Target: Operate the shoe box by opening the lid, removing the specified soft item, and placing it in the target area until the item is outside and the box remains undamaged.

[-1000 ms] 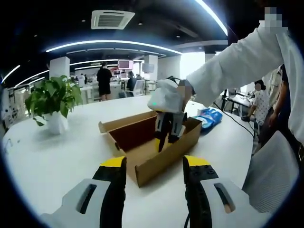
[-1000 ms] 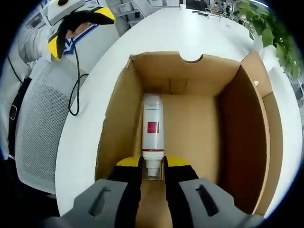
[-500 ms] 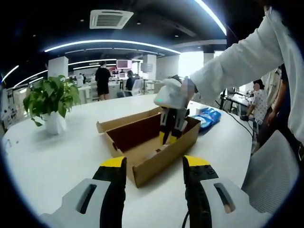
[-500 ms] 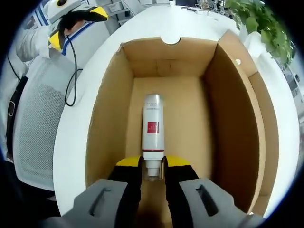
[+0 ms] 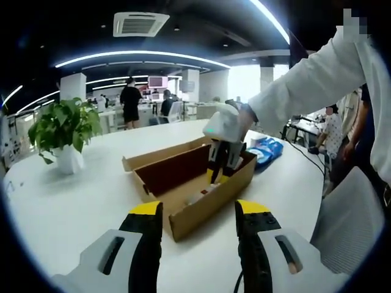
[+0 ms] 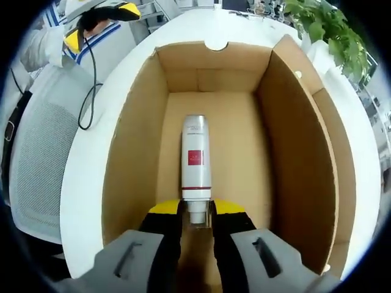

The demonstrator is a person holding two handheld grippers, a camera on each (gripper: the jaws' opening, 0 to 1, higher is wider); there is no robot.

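Note:
The brown shoe box (image 5: 211, 194) stands open on the white table, its lid (image 5: 164, 170) folded back on the far side. Inside it lies a white tube (image 6: 196, 163) with a red label. My right gripper (image 6: 197, 212) points down into the box and is shut on the tube's cap end. In the left gripper view the right gripper (image 5: 223, 163) reaches into the box from above, held by a hand in a white sleeve, with the tube (image 5: 201, 195) below it. My left gripper (image 5: 199, 210) hovers in front of the box, open, holding nothing.
A potted plant (image 5: 64, 131) stands at the table's left. A blue bag (image 5: 269, 149) lies behind the box. A grey mesh chair (image 6: 38, 160) sits by the table edge. People stand in the office behind. The left gripper (image 6: 101, 17) shows beyond the box's far end.
The right gripper has drawn back and up from the box floor with the tube in its jaws, so more of the box shows around it. The left gripper has barely moved.

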